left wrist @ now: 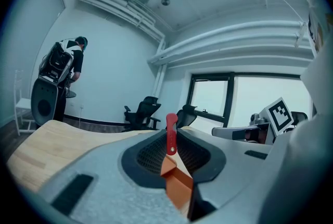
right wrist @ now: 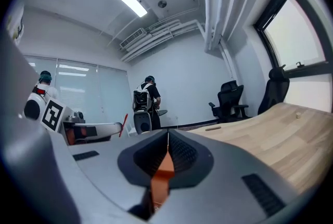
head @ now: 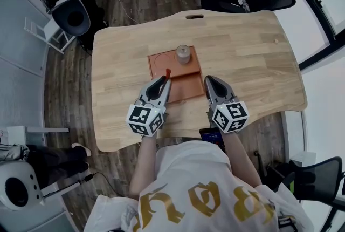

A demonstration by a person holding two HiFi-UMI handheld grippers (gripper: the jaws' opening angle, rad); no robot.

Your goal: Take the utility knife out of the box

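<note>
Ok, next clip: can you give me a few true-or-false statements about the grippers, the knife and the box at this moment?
1. The left gripper is shut on the red utility knife. True.
2. The right gripper is holding the box. False: its jaws are together with nothing between them.
3. A round grey object stands on the far part of the box. True.
4. The utility knife lies flat on the table. False: it is clamped in the left gripper, above the box.
</note>
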